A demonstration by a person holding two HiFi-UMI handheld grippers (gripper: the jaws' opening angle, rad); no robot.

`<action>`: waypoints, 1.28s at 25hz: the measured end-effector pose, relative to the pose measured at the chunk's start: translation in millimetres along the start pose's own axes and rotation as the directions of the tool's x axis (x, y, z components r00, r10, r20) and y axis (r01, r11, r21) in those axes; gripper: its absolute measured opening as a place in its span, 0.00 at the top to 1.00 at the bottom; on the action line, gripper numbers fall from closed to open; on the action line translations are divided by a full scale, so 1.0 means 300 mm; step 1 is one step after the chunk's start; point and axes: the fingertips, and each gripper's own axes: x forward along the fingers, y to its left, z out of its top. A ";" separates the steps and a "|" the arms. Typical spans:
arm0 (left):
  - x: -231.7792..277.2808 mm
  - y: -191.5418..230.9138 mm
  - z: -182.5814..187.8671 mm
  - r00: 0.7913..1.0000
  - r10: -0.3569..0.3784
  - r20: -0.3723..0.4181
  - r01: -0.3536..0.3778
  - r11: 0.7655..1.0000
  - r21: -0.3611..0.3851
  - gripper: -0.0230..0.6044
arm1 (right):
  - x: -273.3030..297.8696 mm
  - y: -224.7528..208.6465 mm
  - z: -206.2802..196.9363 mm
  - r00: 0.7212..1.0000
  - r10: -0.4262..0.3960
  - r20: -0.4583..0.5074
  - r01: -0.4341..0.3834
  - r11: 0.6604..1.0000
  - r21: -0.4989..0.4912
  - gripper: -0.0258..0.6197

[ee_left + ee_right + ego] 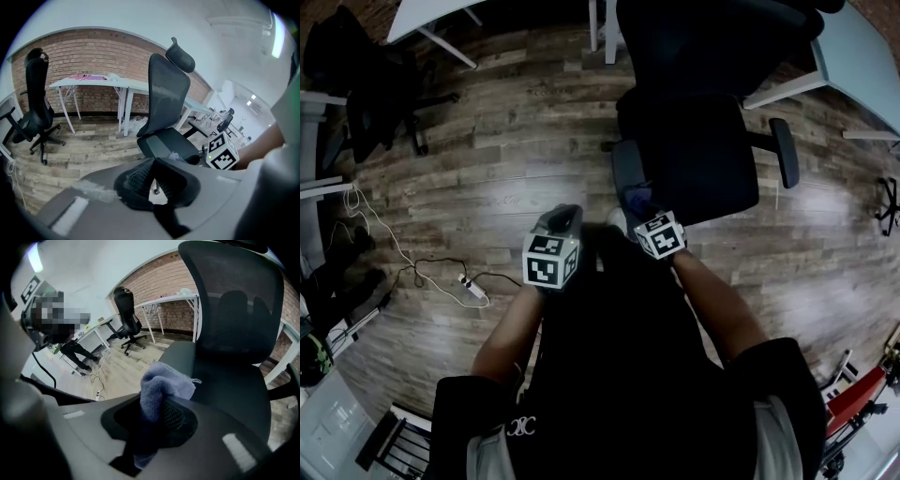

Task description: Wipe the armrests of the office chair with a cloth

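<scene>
We hold the right gripper [160,405] forward, clamped on the cloth [166,383] beside the office chair [698,155], left gripper [151,165] alongside, closed (empty)

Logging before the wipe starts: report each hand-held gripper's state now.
Left hand-held gripper: closed, nothing between its jaws.
Right hand-held gripper: closed on the blue-grey cloth.
</scene>
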 end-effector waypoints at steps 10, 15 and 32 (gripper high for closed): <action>-0.053 0.078 -0.067 0.997 0.078 -0.011 -0.078 0.993 -0.085 0.96 | 0.116 -0.142 0.256 0.999 -0.036 0.026 0.035 0.999 0.037 0.83; -0.083 0.121 -0.087 0.994 0.112 -0.015 -0.113 0.986 -0.120 0.96 | 0.169 -0.217 0.390 0.997 -0.069 0.031 0.068 0.997 0.019 0.83; -0.004 0.070 -0.061 0.995 0.037 -0.091 -0.038 0.999 -0.012 0.96 | 0.103 -0.120 0.286 0.995 0.007 0.096 -0.015 0.996 0.087 0.83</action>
